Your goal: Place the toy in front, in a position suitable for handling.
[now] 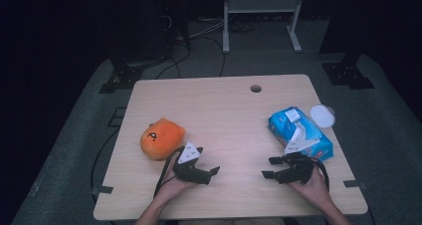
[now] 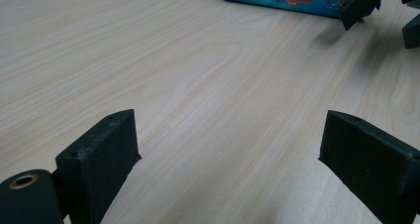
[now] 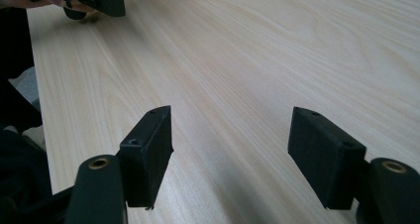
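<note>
The left gripper (image 1: 211, 174) lies low over the table (image 1: 229, 120) with its jaws spread wide and nothing between them; the orange plush toy (image 1: 160, 138) sits just beside it, up and to its left. The right gripper (image 1: 271, 168) faces it across bare wood, jaws also wide and empty. The blue tissue pack (image 1: 298, 133) lies just behind that gripper, with a white lid (image 1: 322, 115) near the pack's far corner.

Pale wooden rectangular table (image 1: 224, 115), with a round cable hole (image 1: 256, 88) near its far edge and a white round plastic lid (image 1: 322, 115) at right. Behind it: white metal frame (image 1: 262, 6) and black cables (image 1: 199, 41) on grey carpeted floor (image 1: 388, 135).
</note>
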Available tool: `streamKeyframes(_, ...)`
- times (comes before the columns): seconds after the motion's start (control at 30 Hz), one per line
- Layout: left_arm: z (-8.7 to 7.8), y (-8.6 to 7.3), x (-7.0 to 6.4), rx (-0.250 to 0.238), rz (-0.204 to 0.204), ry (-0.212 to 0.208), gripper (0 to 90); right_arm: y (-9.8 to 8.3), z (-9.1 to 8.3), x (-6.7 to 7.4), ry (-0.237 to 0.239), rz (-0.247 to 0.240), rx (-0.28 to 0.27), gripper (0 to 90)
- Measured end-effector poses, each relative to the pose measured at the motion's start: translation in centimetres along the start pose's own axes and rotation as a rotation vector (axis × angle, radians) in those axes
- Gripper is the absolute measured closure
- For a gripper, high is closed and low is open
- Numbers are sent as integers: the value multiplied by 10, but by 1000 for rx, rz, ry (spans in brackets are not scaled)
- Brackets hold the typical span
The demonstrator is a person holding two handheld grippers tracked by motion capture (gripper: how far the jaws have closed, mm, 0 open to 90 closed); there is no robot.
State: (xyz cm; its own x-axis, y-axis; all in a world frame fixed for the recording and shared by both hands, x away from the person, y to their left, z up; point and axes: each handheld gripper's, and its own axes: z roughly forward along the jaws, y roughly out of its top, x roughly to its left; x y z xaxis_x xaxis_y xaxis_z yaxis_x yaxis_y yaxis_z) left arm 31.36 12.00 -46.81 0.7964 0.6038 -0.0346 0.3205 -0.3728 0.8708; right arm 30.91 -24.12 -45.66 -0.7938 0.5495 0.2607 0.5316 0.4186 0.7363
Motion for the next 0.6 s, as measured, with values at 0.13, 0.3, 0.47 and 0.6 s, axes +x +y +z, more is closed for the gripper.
streamKeyframes(0.13, -2, 4, 2, -12, -1, 2, 77, -1, 0, -2, 5, 8, -2, 324)
streamKeyframes(0.3, -9, 10, 4, -27, 2, -1, 77, -2, 0, -3, 4, 18, -5, 324)
streamKeyframes(0.47, -26, 23, 12, -80, -22, -8, 78, -2, -1, -1, -1, 20, -12, 324)
streamKeyframes(0.6, -40, 31, 20, -113, -23, 11, 78, -1, 0, 0, -6, 16, -8, 324)
